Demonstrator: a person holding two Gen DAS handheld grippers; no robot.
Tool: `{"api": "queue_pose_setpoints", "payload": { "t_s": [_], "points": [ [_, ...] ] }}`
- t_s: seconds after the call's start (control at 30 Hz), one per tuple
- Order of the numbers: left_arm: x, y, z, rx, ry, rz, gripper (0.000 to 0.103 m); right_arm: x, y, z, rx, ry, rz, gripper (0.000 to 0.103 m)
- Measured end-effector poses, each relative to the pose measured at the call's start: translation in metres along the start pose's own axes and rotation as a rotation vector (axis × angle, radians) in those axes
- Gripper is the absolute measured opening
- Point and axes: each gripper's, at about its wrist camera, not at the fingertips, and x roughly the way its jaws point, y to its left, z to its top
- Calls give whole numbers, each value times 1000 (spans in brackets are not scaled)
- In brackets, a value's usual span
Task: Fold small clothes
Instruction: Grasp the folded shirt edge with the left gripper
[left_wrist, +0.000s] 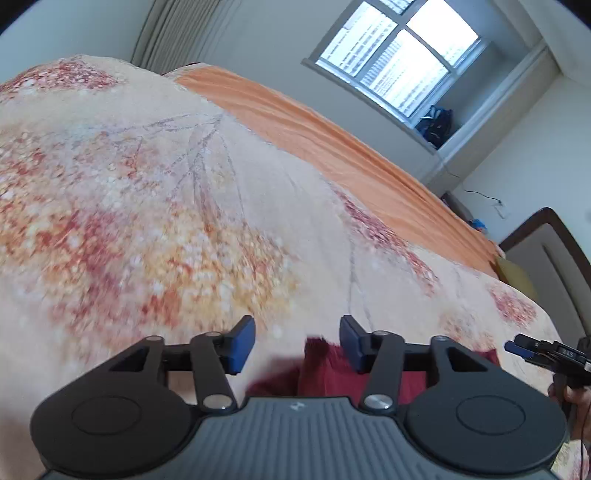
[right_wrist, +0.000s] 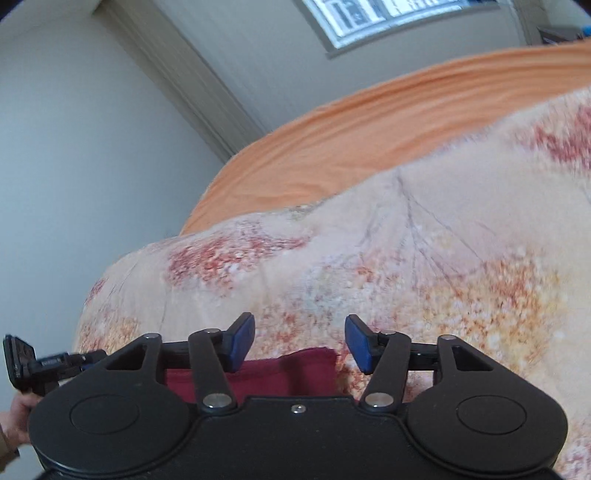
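Our left gripper (left_wrist: 297, 343) has its blue fingers (left_wrist: 242, 345) standing roughly half apart with nothing pinched between them, and the right gripper (right_wrist: 300, 343) shows the same: blue fingers (right_wrist: 357, 343) parted, empty. Just below and behind both sets of fingers lies the dark red garment (right_wrist: 295, 373), flat on the bed's floral blanket (left_wrist: 184, 203); in the left view its cloth (left_wrist: 325, 369) is bunched a little near the right finger, though blur hides the detail. Each gripper peeks into the other's view at the frame edge, so we're working side by side. Further out runs an orange sheet (right_wrist: 369, 129), then the wall and window (left_wrist: 399, 62). We judge we're between folds, the cloth let go. Next we'd need to pick two fresh edge points, drop onto them and close together.
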Motion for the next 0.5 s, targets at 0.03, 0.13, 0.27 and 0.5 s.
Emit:
{"api": "queue_pose_setpoints", "payload": {
  "t_s": [0.03,0.13,0.27,0.5],
  "points": [
    [-4,0,-8,7,20,-20,59,-4,7,-3,-35,10,0,62],
    [-14,0,-41,44,108,-54,59,-15,32,-22,-101,36,44,63],
    [-15,11,-79,41,196,-39,58,-20,58,-57,-103,96,117,65],
    [-10,24,-91,3,219,-35,55,-19,96,-106,-184,190,150,65]
  ]
}}
